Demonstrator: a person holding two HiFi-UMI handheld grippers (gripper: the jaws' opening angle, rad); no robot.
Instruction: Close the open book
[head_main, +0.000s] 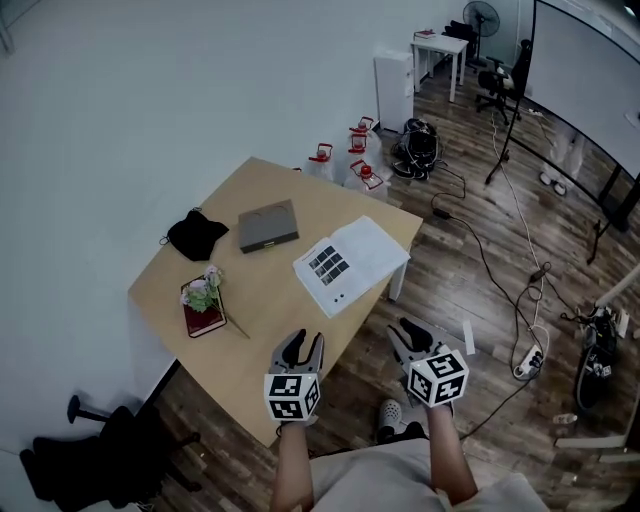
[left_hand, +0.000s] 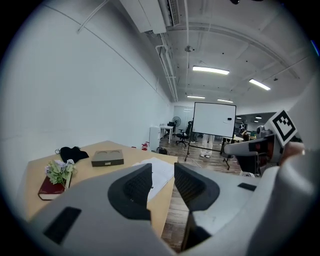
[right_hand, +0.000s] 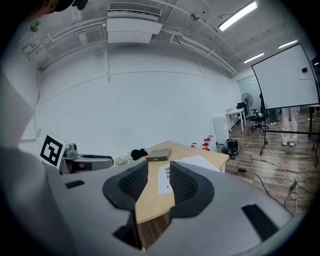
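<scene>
The open book (head_main: 350, 262) lies with white pages up near the right edge of the wooden table (head_main: 262, 290). In the left gripper view the book (left_hand: 161, 176) shows past the jaws, and in the right gripper view the book (right_hand: 199, 161) lies further back on the table. My left gripper (head_main: 304, 343) (left_hand: 163, 166) hovers over the table's near corner, jaws apart with nothing between them. My right gripper (head_main: 403, 330) (right_hand: 159, 170) hangs off the table's right side, short of the book, also open and holding nothing.
On the table are a grey flat box (head_main: 268, 226), a black cloth (head_main: 197, 234) and a red book with flowers on it (head_main: 203, 305). Jugs with red caps (head_main: 350, 160) stand behind the table. Cables and a power strip (head_main: 525, 362) cross the floor. A black chair (head_main: 80, 460) sits lower left.
</scene>
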